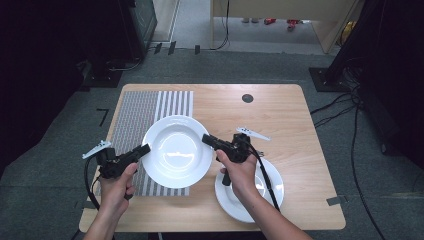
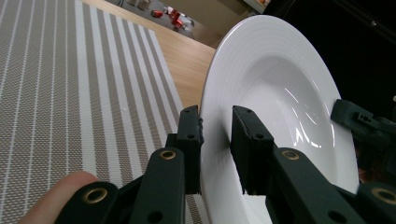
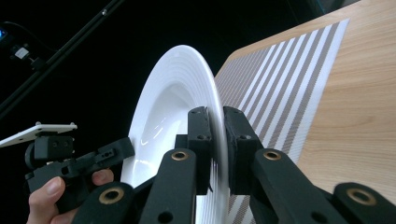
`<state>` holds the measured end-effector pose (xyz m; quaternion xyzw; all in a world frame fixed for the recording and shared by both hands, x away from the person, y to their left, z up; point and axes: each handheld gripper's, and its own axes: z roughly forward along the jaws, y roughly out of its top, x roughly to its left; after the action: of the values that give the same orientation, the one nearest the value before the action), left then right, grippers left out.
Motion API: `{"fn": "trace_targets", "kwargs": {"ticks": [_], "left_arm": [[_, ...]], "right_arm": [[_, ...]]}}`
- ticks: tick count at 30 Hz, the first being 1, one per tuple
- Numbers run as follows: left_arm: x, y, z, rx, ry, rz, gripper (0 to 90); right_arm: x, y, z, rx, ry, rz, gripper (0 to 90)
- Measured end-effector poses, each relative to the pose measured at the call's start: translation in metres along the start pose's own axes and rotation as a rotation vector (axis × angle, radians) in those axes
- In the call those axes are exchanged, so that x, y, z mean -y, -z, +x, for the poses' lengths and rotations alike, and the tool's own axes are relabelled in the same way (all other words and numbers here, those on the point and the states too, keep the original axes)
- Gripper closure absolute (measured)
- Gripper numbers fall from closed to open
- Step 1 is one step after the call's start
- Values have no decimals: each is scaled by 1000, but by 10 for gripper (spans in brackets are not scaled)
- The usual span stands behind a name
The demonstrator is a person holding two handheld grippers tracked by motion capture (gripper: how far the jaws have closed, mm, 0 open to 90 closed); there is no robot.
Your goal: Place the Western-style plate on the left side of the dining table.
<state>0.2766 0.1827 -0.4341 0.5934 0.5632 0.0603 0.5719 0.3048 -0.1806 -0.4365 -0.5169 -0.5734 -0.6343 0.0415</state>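
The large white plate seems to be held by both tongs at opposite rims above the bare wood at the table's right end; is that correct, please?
Not quite: the large white plate, held at opposite rims by the left tongs and right tongs, is above the striped mat on the table's left side, as the high view shows.

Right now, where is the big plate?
In the high view the big plate is left of centre, over the striped mat, clamped at its rim between the left gripper and the right gripper.

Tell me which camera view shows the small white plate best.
The high view. There the small white plate sits on the table near the front edge, partly covered by the right hand. The two gripper views look at the large white plate and the striped mat instead.
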Motion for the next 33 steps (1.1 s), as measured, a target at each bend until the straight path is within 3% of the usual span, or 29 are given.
{"fn": "trace_targets", "kwargs": {"ticks": [6,19,33], "left_arm": [[-4,3,11,-19,15,-6,745],[-12,6,35,-38,55,-19,741],[-23,2,54,-83,65,-20,731]], "right_arm": [[0,-17,-1,-3,-16,19,834],[-5,-46,5,4,-1,39,836],[-11,-78,5,17,3,60,833]]}}
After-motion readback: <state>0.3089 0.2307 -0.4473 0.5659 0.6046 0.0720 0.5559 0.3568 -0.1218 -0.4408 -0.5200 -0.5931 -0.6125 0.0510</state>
